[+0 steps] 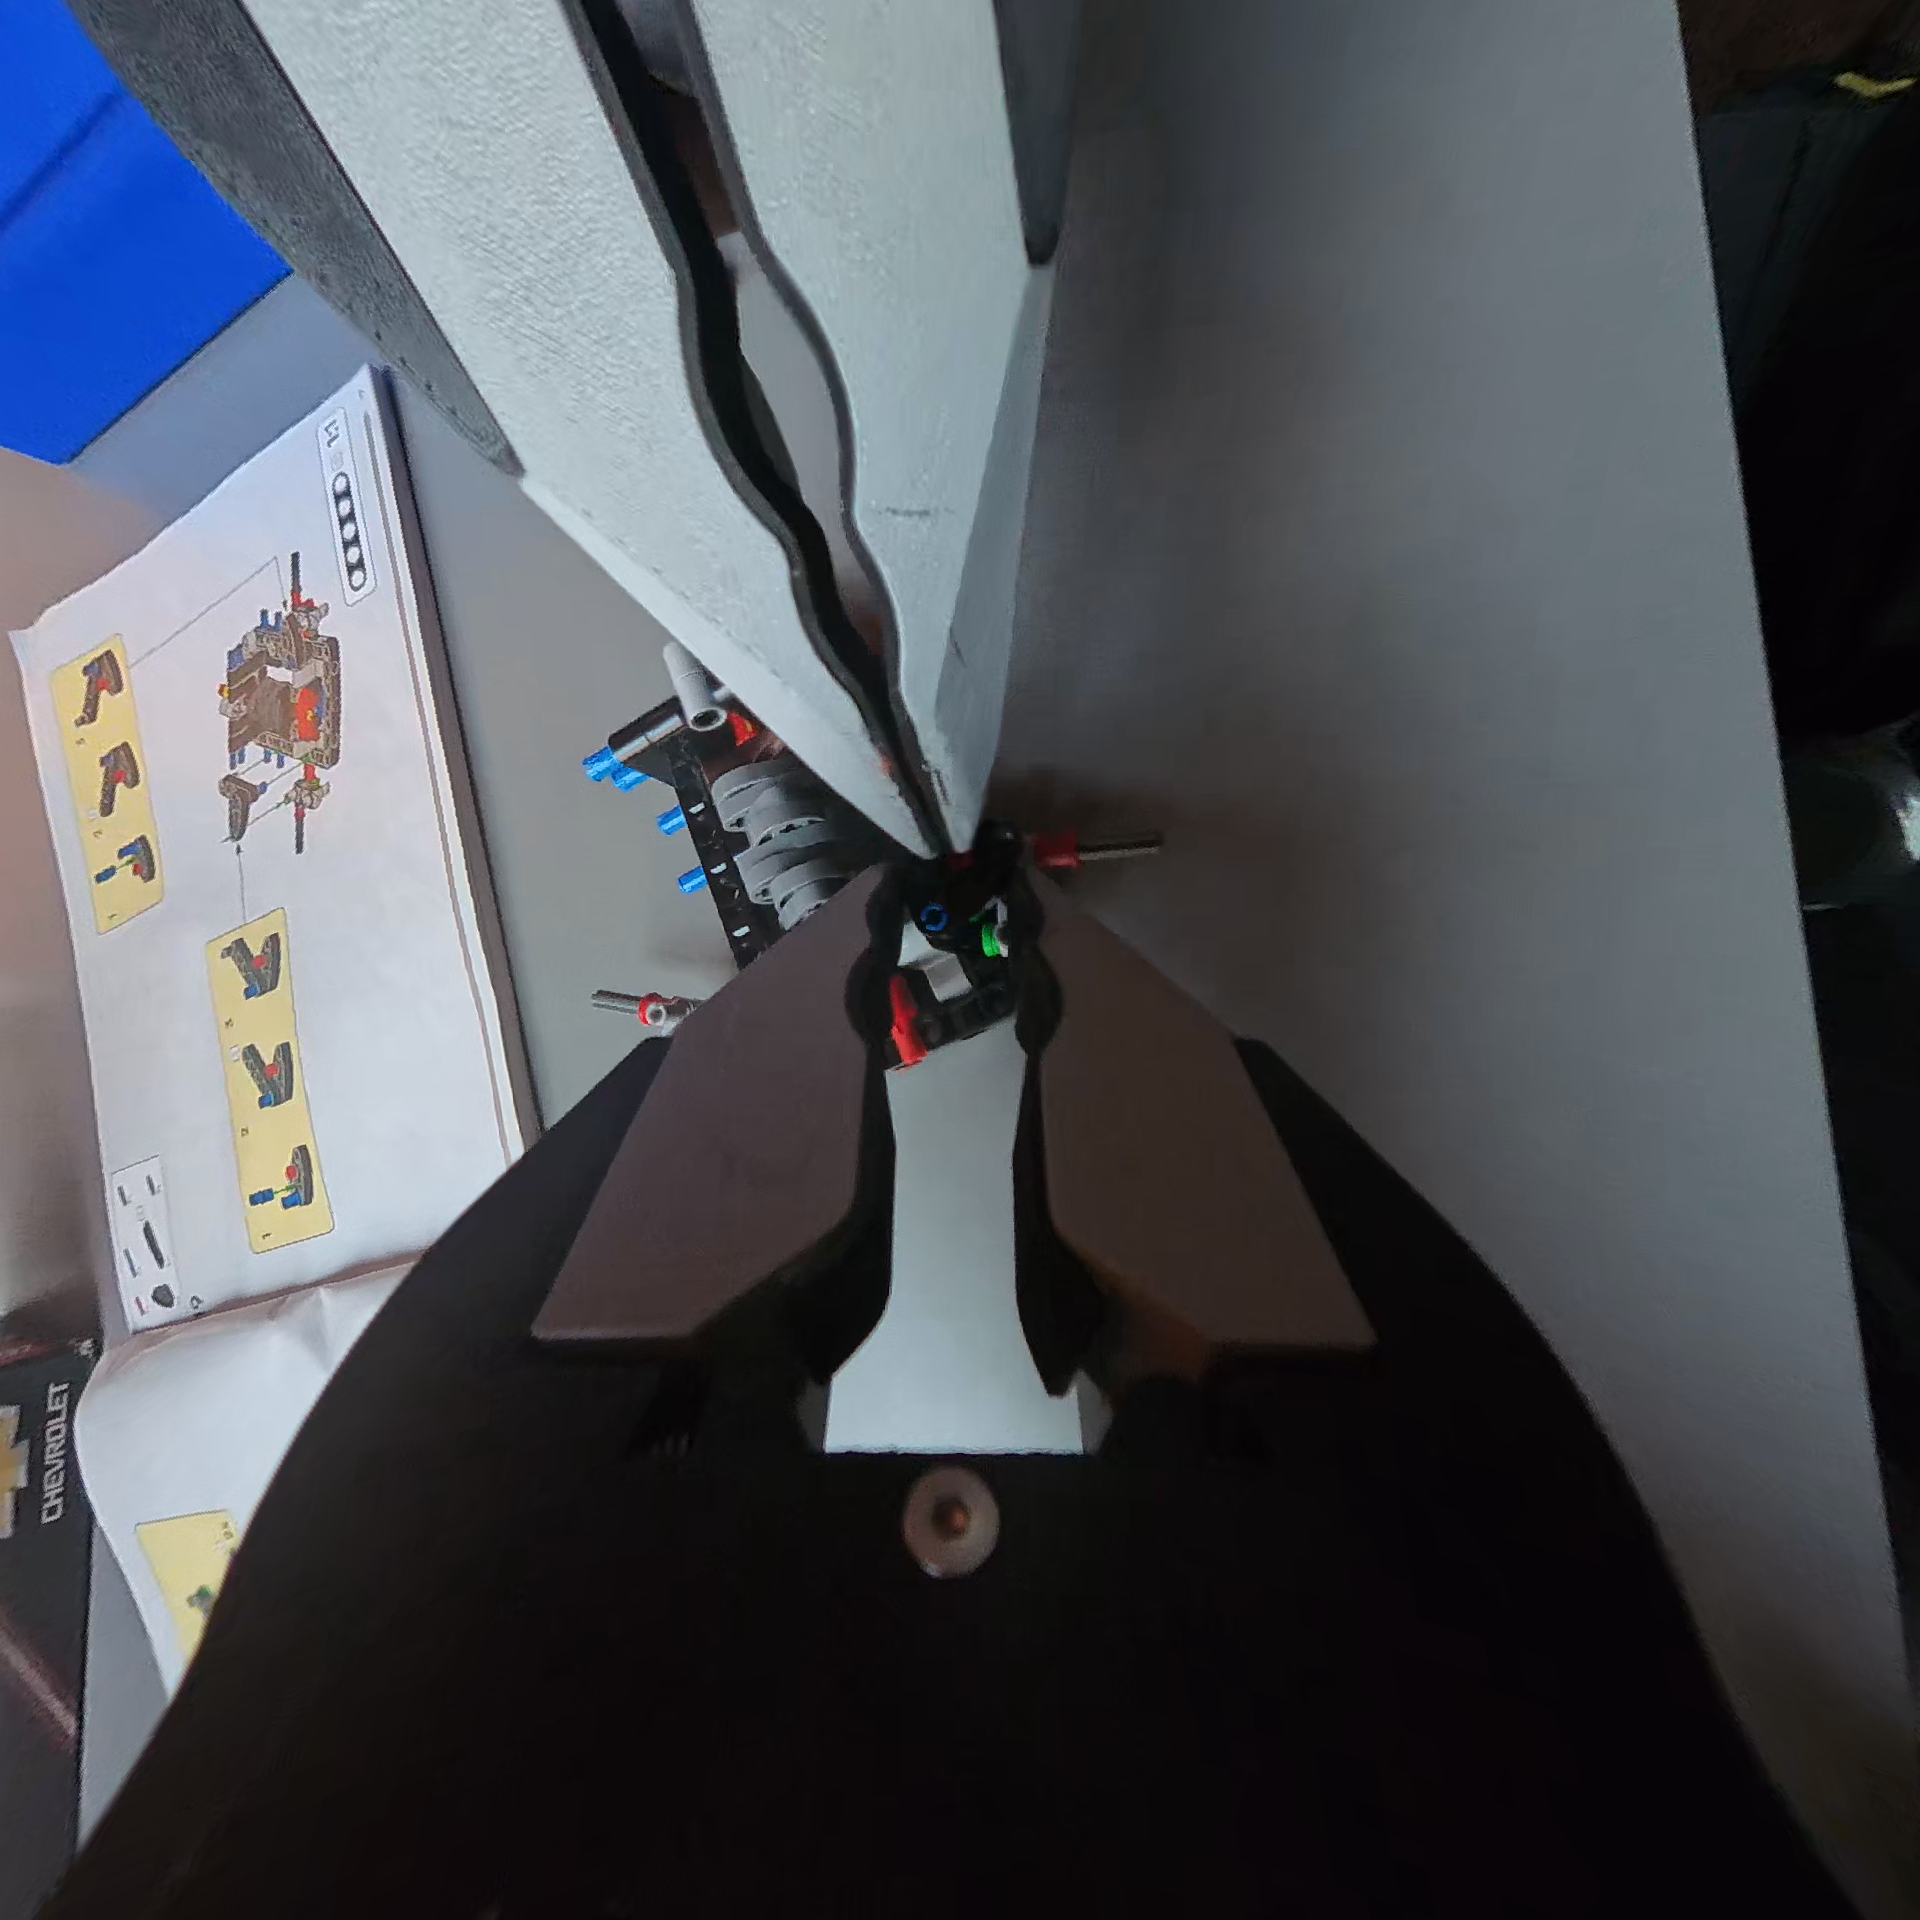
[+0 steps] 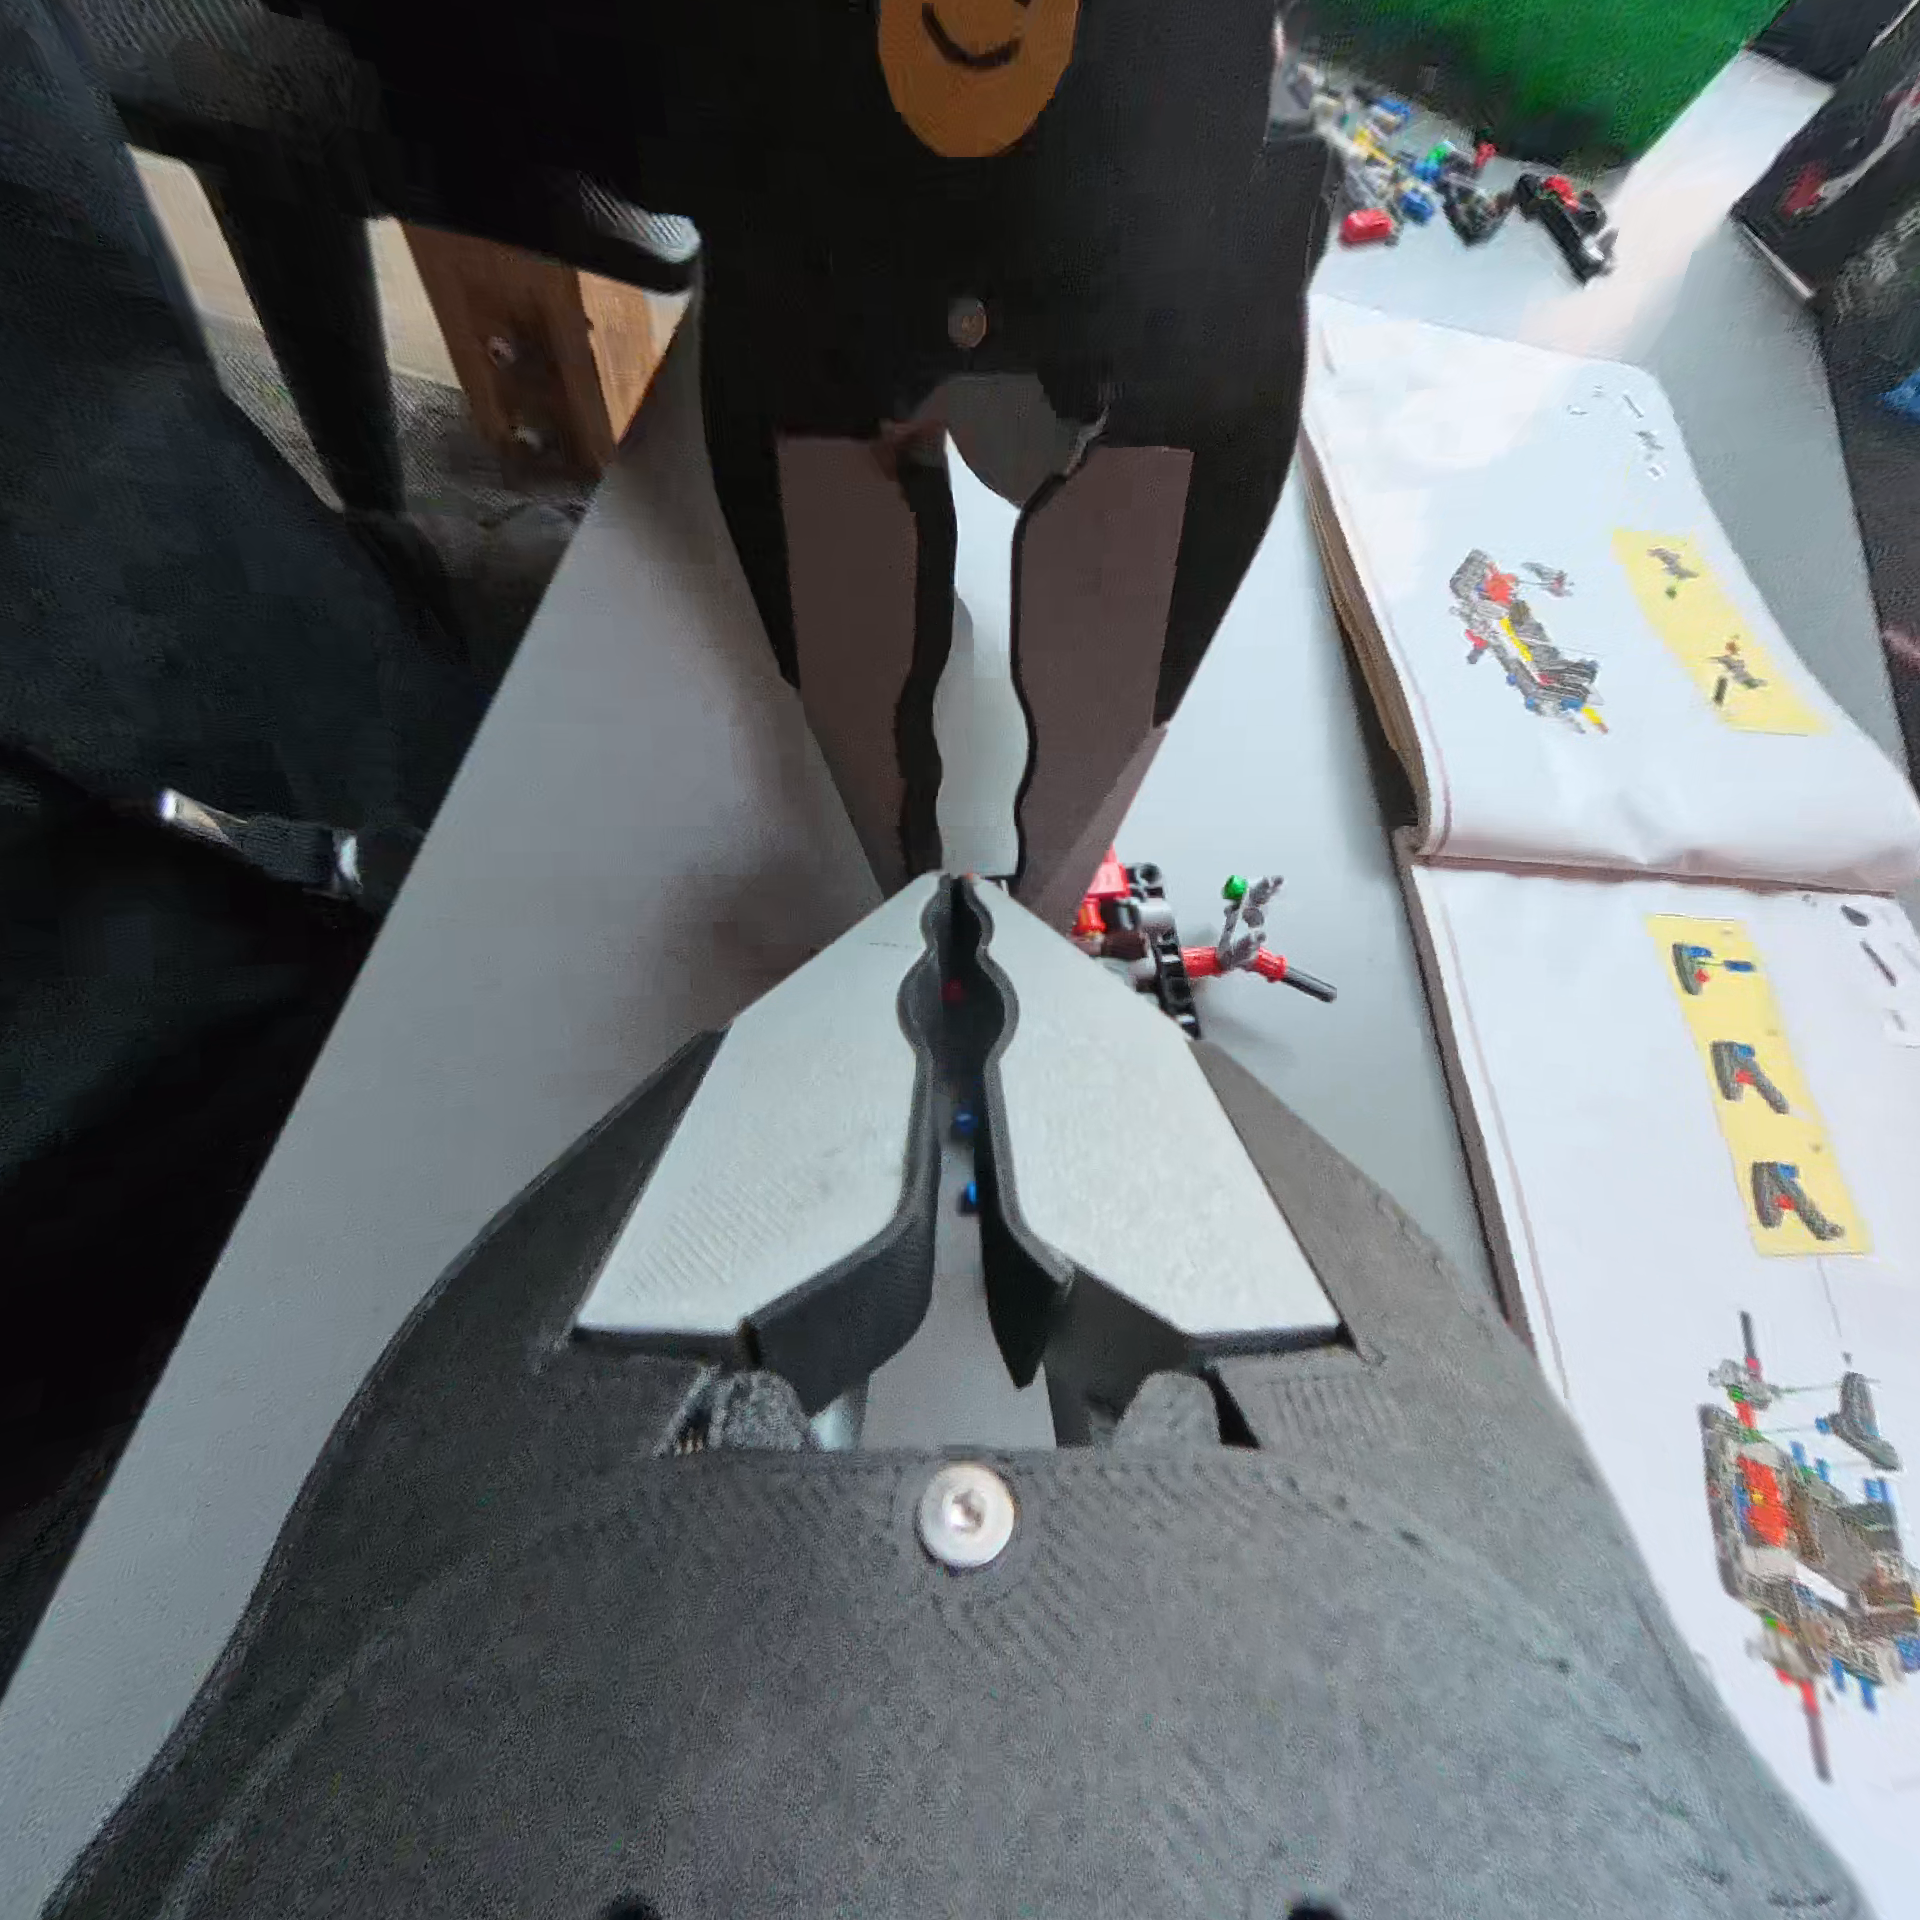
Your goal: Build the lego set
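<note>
In the left wrist view my left gripper (image 1: 956, 940), with brown fingers, is shut on a small black lego sub-assembly (image 1: 961, 961) that carries blue, green and red bits. It is held against a larger lego frame (image 1: 727, 831) with grey gears and blue pins, resting on the grey table. My right gripper (image 1: 948, 844), with grey fingers, comes from above. Its tips are pinched together on a small red piece (image 1: 961, 860) at the top of the sub-assembly. In the right wrist view the right gripper (image 2: 956, 883) meets the left gripper (image 2: 966, 862) tip to tip, and the frame (image 2: 1164, 935) shows beside them.
An open instruction booklet (image 1: 260, 883) lies left of the build and also shows in the right wrist view (image 2: 1662, 1143). Loose lego parts (image 2: 1455, 187) lie at the far end of the table beside a dark box (image 2: 1839, 156). A black chair (image 2: 156, 520) stands past the table's edge (image 2: 582, 623). My two grippers' fingertips are within a few centimetres of each other.
</note>
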A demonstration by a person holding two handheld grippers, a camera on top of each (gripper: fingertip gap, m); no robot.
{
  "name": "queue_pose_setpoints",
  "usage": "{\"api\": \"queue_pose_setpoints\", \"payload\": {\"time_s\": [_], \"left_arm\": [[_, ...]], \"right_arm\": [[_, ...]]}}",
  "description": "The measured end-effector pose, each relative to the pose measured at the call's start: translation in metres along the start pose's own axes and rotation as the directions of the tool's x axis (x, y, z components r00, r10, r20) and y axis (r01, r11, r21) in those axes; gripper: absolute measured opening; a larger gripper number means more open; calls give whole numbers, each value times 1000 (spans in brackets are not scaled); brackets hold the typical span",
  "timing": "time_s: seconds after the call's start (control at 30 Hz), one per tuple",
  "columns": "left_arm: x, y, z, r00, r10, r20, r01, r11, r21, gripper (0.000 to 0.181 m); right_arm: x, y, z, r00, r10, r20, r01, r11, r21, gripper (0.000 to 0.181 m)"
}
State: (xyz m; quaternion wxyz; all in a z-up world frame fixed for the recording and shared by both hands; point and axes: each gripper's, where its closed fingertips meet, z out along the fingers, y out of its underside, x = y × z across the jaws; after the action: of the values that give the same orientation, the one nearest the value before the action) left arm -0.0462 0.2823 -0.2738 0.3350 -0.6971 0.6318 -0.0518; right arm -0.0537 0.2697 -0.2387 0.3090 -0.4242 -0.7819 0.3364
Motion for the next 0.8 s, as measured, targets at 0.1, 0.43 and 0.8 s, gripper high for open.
{"api": "queue_pose_setpoints", "payload": {"time_s": [0.1, 0.43, 0.8], "left_arm": [[-1, -1, 1, 1000, 12, 8, -12, 1000, -7, 16], [-1, -1, 2, 1000, -7, -3, 7, 1000, -26, 16], [-1, -2, 3, 1000, -10, -24, 9, 1000, -23, 17]], "right_arm": [[-2, 18, 9, 999, 39, 19, -37, 996, -78, 0], [5, 17, 6, 995, 97, 1, -97, 994, -43, 0], [9, 15, -3, 993, 114, -26, -115, 993, -37, 0]]}}
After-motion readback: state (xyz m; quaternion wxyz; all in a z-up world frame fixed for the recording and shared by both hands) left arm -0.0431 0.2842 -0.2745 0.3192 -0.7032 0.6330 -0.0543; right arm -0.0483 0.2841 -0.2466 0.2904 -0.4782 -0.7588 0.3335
